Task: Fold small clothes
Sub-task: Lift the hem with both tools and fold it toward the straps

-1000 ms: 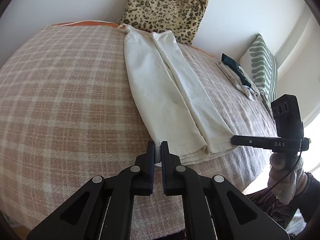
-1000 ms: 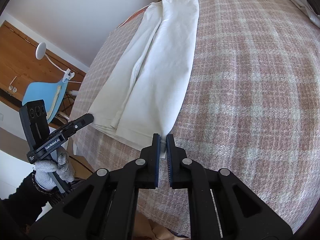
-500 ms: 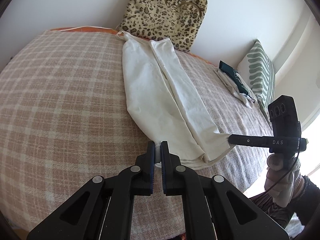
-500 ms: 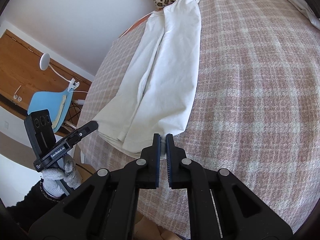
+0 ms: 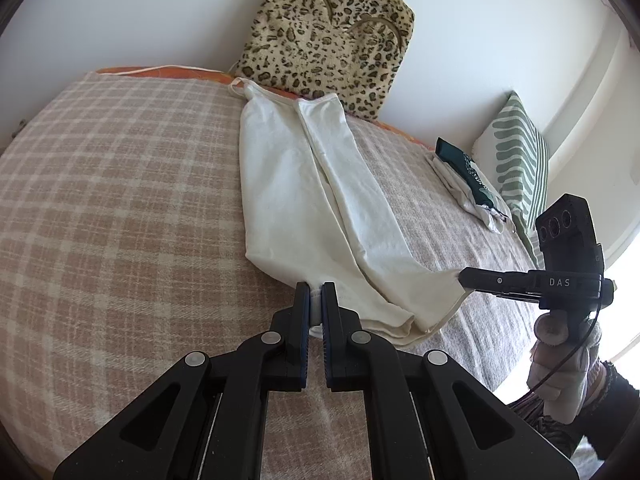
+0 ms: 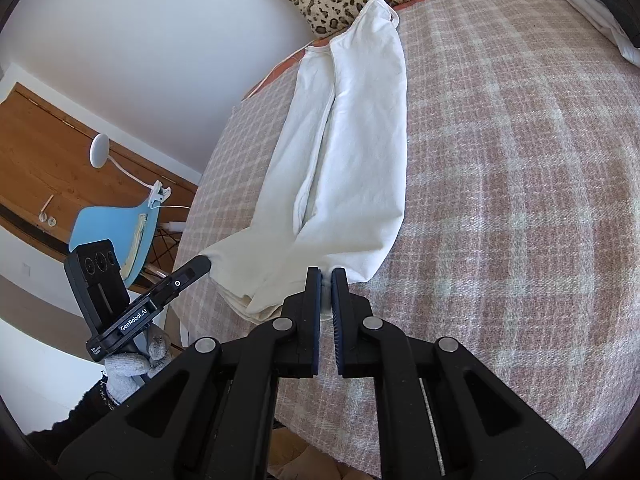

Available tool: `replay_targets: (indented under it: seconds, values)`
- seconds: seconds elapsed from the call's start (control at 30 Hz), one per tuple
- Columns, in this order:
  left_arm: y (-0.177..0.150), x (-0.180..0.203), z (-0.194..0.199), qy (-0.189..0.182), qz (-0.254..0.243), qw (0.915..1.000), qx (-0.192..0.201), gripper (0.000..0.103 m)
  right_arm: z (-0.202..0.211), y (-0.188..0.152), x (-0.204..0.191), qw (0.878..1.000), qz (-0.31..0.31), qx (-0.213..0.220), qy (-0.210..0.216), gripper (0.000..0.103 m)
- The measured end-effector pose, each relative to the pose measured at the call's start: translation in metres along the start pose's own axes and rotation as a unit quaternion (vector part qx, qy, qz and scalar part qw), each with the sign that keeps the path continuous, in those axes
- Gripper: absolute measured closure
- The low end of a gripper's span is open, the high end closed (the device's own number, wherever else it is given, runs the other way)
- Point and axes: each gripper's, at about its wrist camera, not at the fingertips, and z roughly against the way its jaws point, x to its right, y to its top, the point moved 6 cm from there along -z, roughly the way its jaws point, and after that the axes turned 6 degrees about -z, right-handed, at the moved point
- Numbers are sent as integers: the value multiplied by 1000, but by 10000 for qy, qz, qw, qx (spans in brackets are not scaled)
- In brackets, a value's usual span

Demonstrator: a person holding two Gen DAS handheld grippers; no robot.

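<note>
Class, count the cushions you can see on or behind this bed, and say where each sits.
2: a leopard-print cushion against the wall behind the white garment; a green-striped cushion at the bed's right end. Others may be hidden.

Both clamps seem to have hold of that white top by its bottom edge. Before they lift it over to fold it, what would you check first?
1. Left gripper shut on the hem of the white top: ok.
2. Right gripper shut on the other hem corner: ok.
3. Top already folded lengthwise into a narrow strip: ok.
4. Strap end lying flat by the leopard cushion: ok.
5. Blanket around the top free of other things; folded clothes lie well aside: ok.
6. All layers caught in each grip: cannot tell.
</note>
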Motion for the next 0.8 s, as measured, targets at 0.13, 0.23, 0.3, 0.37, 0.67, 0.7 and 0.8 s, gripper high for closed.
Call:
replay_targets:
  seconds: [0.13, 0.23, 0.3, 0.37, 0.67, 0.7, 0.8]
  values:
    - [17, -2, -5, 3, 68, 9999, 76, 99, 4, 15, -8, 9999, 37, 109, 26, 96]
    - [31, -3, -8, 50, 71, 9998, 166, 99, 2, 27, -14, 9998, 81, 204, -6, 96]
    - [40, -4, -11, 80, 65, 9997, 206, 99, -2, 34, -15, 9997, 65, 246, -36, 96]
    - [47, -7, -15, 114, 68, 9997, 220, 99, -7, 42, -15, 9995, 48, 286, -104, 96]
    - [68, -23, -41, 226, 299, 9992, 139, 99, -30, 78, 3, 9987, -294, 333, -264, 96]
    - [70, -25, -44, 226, 331, 9991, 125, 99, -32, 80, 5, 9985, -348, 327, -280, 96]
    - [75, -30, -54, 265, 422, 9987, 80, 99, -41, 90, 10, 9979, -465, 319, -325, 97]
